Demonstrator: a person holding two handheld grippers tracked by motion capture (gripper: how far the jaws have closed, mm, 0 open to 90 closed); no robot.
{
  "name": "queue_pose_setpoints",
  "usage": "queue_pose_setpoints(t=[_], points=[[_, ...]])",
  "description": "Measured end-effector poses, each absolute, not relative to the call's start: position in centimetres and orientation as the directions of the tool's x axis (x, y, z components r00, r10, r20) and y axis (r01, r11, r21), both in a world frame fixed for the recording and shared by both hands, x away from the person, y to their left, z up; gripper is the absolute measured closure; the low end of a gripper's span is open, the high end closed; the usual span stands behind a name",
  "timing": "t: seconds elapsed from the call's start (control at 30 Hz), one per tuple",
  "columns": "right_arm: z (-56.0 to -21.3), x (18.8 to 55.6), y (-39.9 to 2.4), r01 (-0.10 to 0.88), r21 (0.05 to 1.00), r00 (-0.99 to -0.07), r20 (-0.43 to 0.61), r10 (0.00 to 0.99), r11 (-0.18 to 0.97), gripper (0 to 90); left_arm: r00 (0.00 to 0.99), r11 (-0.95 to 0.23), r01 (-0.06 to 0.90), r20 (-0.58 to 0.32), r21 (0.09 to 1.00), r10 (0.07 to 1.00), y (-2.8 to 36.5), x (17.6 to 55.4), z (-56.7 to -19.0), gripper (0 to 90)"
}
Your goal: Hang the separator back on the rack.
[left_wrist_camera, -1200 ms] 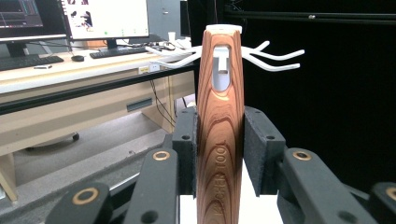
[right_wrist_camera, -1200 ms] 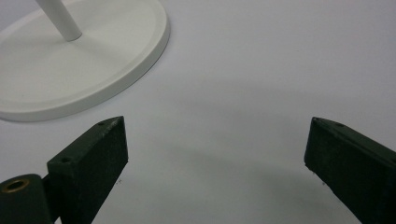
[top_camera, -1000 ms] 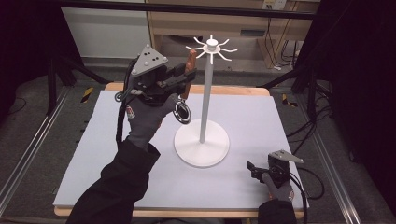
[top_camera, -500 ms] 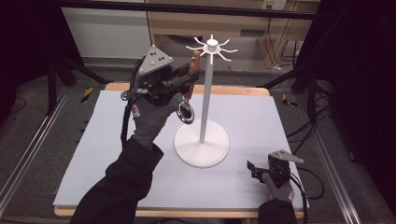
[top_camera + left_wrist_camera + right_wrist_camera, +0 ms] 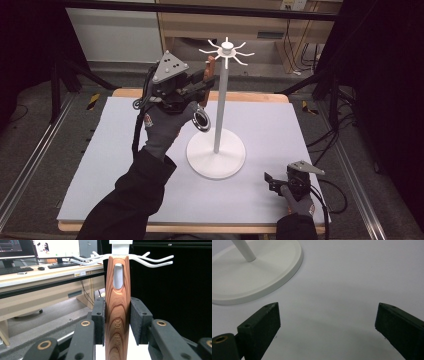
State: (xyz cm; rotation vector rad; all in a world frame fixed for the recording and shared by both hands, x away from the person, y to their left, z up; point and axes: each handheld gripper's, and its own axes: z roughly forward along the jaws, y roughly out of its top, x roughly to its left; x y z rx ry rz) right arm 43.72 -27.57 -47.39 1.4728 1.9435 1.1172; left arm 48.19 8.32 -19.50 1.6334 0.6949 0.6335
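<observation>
A white rack (image 5: 220,115) with a round base (image 5: 216,159) stands mid-table, its hooks (image 5: 226,51) spread out at the top. My left gripper (image 5: 209,79) is raised beside those hooks, shut on a wooden tool handle (image 5: 212,67). A metal ring (image 5: 202,120) at the tool's lower end hangs below my hand. In the left gripper view both pads of the left gripper (image 5: 117,312) press the upright handle (image 5: 117,327), and its slot (image 5: 118,277) sits just under the hooks (image 5: 150,261). My right gripper (image 5: 274,181) rests open at the front right. Its view shows the right gripper (image 5: 327,320) spread wide over bare mat, near the base (image 5: 262,277).
A pale mat (image 5: 115,165) covers the wooden table, whose far edge (image 5: 260,96) shows behind the rack. Metal rails (image 5: 30,165) run along both sides on the floor. A desk with keyboards (image 5: 30,267) stands beyond the table.
My left hand has carried the wooden-handled tool to the right and slightly up, bringing the handle's top to the rack's hooks. The right gripper has stayed put.
</observation>
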Motion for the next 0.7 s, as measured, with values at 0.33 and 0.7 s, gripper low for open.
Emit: queue_pose_setpoints(t=[0.33, 0.7], points=[[-47.4, 43.7, -27.6, 0.57, 0.816, -0.325, 0.112, 0.939, 0.1, 6.5, 0.677, -0.141, 0.079, 0.05, 0.987, 0.734, 8.6, 47.9, -19.7, 62.6], [-47.4, 43.7, -27.6, 0.573, 0.813, -0.323, 0.113, 0.94, 0.099, 6.5, 0.694, -0.155, 0.071, 0.062, 0.985, 0.717, 10.6, 46.8, -20.6, 51.8]])
